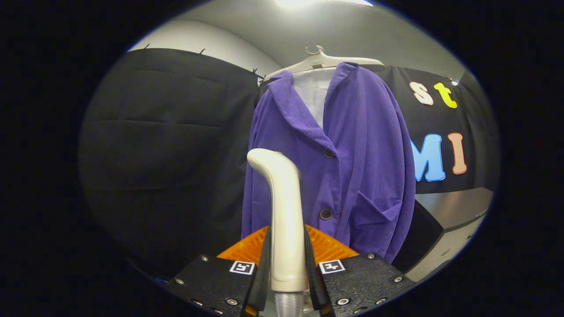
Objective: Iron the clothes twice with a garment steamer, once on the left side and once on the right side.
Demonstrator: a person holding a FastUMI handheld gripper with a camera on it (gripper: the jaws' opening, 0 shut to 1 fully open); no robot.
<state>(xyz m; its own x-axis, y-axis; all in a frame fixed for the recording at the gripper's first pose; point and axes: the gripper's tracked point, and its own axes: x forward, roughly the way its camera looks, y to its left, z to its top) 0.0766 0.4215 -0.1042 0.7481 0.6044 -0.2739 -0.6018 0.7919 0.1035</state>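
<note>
The steamer (285, 211) is clamped by its smooth, rigid handle between the jaws of the gripper (287, 264), low in the frame. Beyond, at centre, the purple jacket (352, 167) is hung on a hanger (321, 61); it is judged soft and yielding.

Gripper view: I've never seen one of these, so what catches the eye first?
The purple jacket stands out most, hanging on a white hanger against the black wall, beyond the fingers. Next is the white steamer, standing upright between the two fingers of the gripper, which press on its handle from both sides, its curved head just short of the jacket.
</note>
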